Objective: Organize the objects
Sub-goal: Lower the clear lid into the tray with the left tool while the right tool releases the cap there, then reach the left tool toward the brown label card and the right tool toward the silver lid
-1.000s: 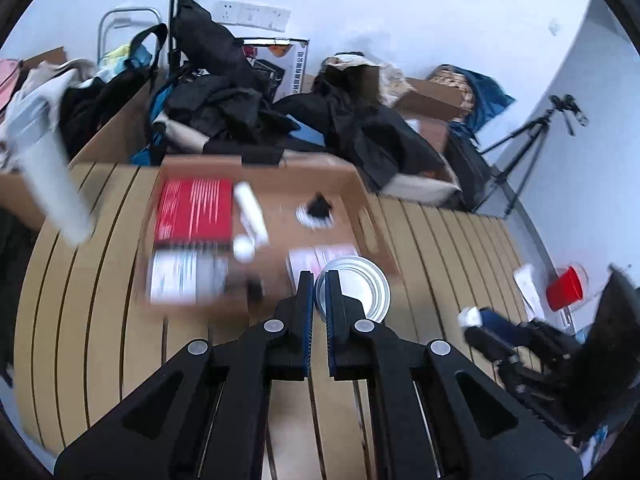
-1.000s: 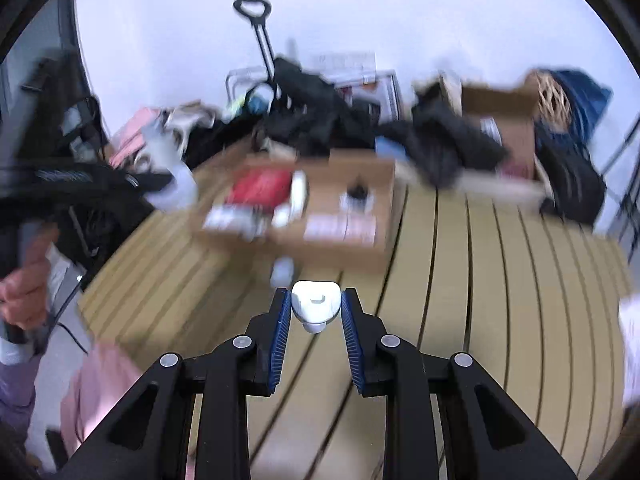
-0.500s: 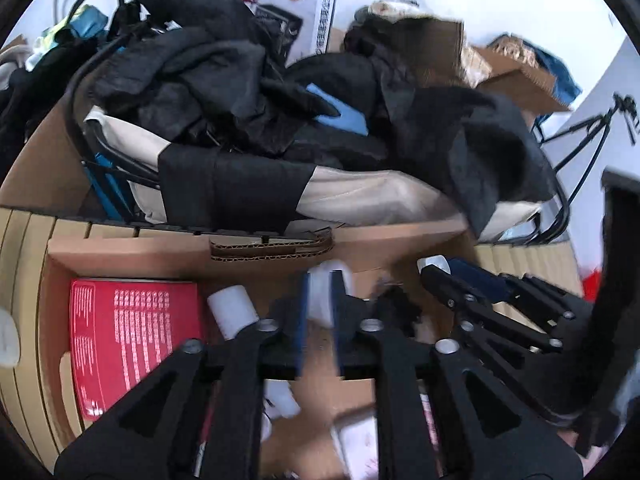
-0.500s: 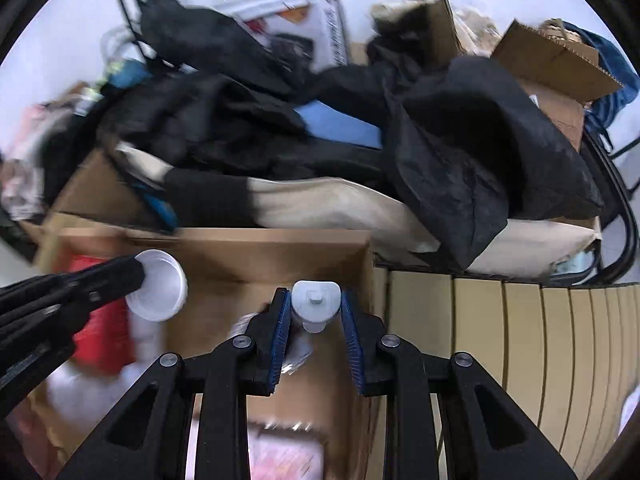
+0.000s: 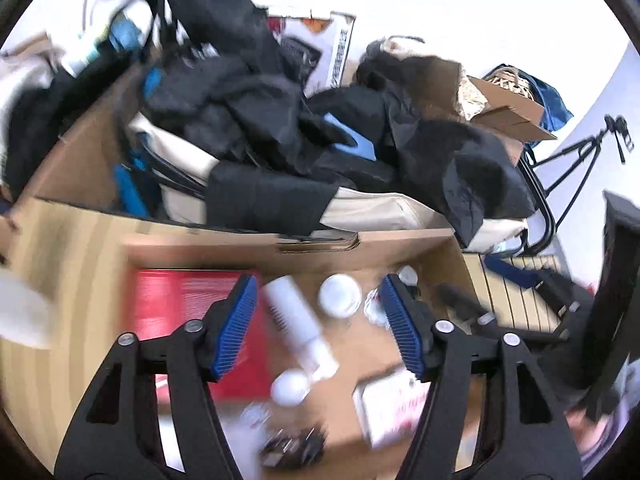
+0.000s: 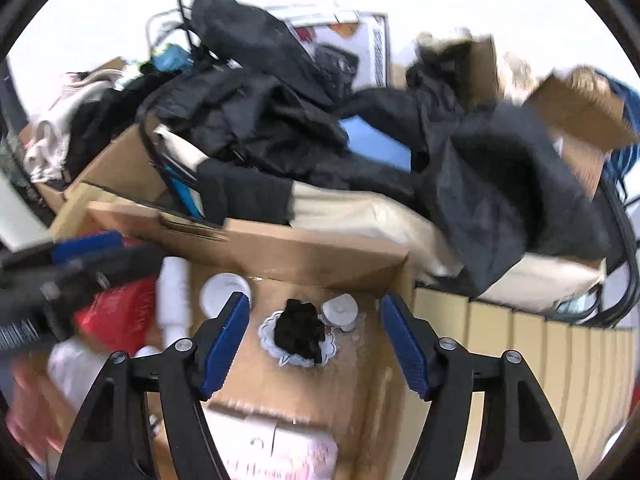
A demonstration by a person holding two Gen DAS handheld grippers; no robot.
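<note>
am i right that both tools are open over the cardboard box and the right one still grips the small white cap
Not quite. The right tool is open and grips nothing: in the right wrist view the small white cap lies in the cardboard box. The left tool is open too.

White wall (image 5: 460, 8) behind, evenly lit. Slatted wooden table (image 6: 532, 352) seen in foreground. Heap of black clothes (image 6: 280, 120) piled behind table, over beige fabric (image 5: 376, 210). Blue pad (image 6: 376, 144) half buried in heap. Printed white box (image 5: 324, 48) leaned against wall. Open cartons (image 5: 508, 108) stacked at right, blue bag (image 5: 552, 100) beside them. Black tripod (image 5: 588, 160) stood at far right. Pale clothes (image 6: 52, 128) heaped at left.
</note>
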